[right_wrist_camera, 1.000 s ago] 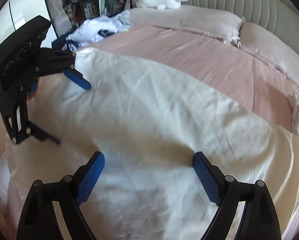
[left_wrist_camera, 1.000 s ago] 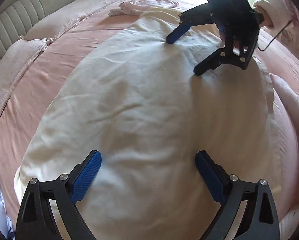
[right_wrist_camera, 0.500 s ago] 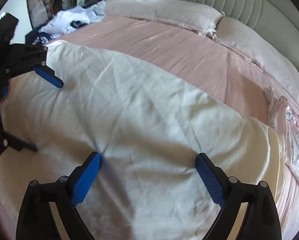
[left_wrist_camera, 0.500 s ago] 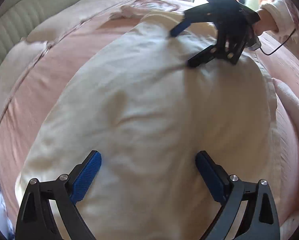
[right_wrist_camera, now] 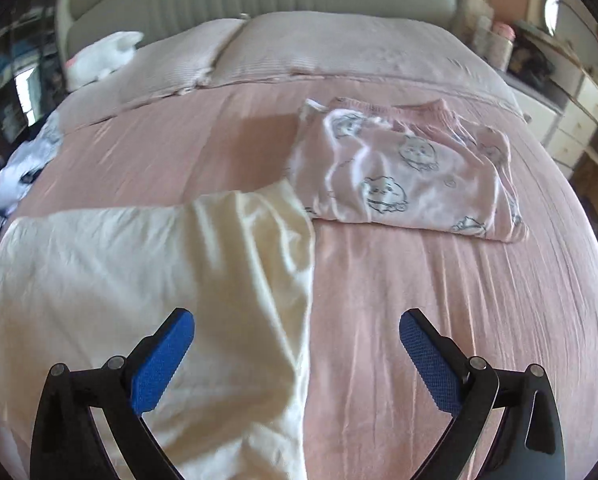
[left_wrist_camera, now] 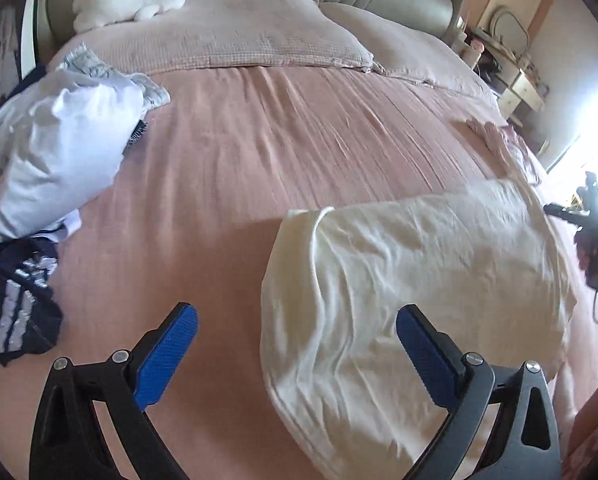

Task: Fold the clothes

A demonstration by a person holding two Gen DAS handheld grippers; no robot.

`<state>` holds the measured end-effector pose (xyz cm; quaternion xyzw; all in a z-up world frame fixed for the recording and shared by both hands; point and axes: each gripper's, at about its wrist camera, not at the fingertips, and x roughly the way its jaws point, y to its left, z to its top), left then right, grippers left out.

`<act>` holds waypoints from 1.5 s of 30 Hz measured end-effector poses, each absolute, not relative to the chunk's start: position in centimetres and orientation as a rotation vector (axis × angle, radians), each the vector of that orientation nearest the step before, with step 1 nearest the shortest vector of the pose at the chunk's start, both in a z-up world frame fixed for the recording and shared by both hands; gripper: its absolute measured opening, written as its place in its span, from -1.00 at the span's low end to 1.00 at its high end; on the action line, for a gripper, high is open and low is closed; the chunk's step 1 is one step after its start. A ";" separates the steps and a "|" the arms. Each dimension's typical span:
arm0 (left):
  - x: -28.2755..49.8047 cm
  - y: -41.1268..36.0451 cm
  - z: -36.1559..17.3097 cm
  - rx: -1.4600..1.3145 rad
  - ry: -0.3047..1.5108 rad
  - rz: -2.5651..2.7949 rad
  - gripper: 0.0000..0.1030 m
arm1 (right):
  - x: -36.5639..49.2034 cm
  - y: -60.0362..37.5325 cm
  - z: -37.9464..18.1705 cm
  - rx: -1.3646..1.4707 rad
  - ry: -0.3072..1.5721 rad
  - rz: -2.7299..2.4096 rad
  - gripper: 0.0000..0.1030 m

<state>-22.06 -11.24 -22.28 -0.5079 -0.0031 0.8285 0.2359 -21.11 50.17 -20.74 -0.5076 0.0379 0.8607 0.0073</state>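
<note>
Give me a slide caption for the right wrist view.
Open right gripper above cream garment beside folded pink pajamas.

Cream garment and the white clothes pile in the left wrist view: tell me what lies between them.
Only bare pink bedsheet separates the cream garment from the white clothes pile, as the left wrist view shows.

No readable writing anywhere on the bed.

The pink folded pyjama top (right_wrist_camera: pixel 411 176) carries only printed cartoon animal faces, no words that I can make out. The navy garment (left_wrist_camera: pixel 17 300) at the bed's edge shows pale stripes and a scrap of print beside them, too blurred to read. The white crumpled clothes (left_wrist_camera: pixel 59 148) have a grey patterned patch, nothing legible on it. The cream garment (left_wrist_camera: pixel 411 280) is plain. Items on the dresser (right_wrist_camera: pixel 571 92) are too small and smeared to show any label.
</note>
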 end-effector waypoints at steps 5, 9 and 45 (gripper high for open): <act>-24.9 -8.3 -24.2 -1.428 -0.050 2.200 0.98 | -23.6 51.3 -23.5 -1.673 0.409 2.660 1.00; -23.4 -7.2 -23.9 -1.393 -0.110 2.156 0.98 | -24.6 49.5 -23.3 -1.669 0.361 2.746 0.94; -25.2 -5.3 -23.6 -1.396 -0.124 1.946 -0.24 | -27.7 43.3 -25.0 -1.920 0.478 2.847 -0.07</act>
